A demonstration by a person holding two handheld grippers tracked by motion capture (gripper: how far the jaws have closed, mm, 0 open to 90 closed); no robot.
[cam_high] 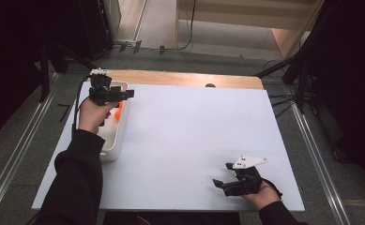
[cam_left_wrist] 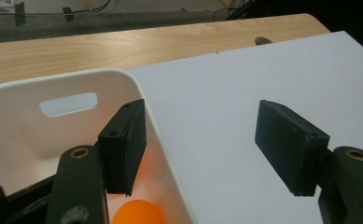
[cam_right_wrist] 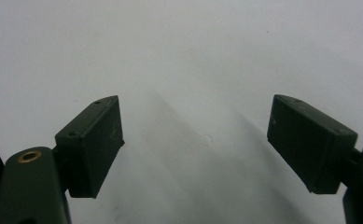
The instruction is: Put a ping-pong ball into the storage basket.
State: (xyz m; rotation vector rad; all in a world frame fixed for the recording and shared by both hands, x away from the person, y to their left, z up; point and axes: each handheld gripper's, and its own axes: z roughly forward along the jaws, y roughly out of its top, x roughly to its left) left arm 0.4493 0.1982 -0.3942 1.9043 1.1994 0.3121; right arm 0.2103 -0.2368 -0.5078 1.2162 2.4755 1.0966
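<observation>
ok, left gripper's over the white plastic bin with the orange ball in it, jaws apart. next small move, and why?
Probably lift the left gripper up and clear of the white plastic bin. Its jaws stand open with nothing between them, straddling the bin's near wall, and the orange ball already lies inside. The right gripper is open above the white sheet.

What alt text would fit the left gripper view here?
The left claw hangs open and empty over the right wall of a white plastic bin, one jaw inside it, the other over the white table sheet. A small orange ball lies in the bin below; bare wooden tabletop runs behind.
</observation>
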